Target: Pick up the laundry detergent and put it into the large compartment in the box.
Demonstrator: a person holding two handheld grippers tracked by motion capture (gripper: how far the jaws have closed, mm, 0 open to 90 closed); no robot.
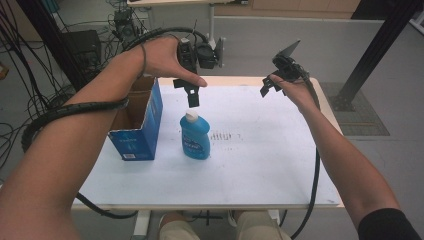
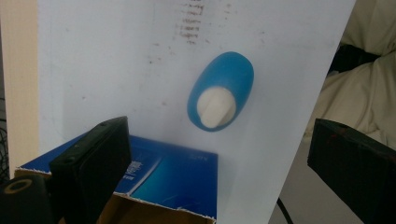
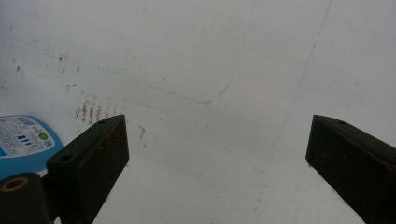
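The white table [image 1: 260,165] carries two things, both on its left half: an open blue cardboard box [image 1: 137,125], its flaps up and its inside apparently empty as far as the high view shows, and just to the right of it, apart from its wall, a blue plastic bottle [image 1: 195,136] standing upright with its white cap [image 1: 190,116] on. The left gripper [image 1: 192,95] hangs directly above that cap, pointing down, jaws spread wide and holding nothing; its own camera looks straight down on the bottle [image 2: 221,91] with the box edge [image 2: 173,182] below. The right gripper [image 1: 267,85] is held high over the far right of the table, well apart from both things, jaws likewise wide and empty (its view catches a corner of the bottle's label [image 3: 25,135]). I judge this the approach to a grasp, with the bottle likely bound for the box. Next, the left gripper must descend, straddling the bottle's neck or shoulders squarely, then close before lifting.
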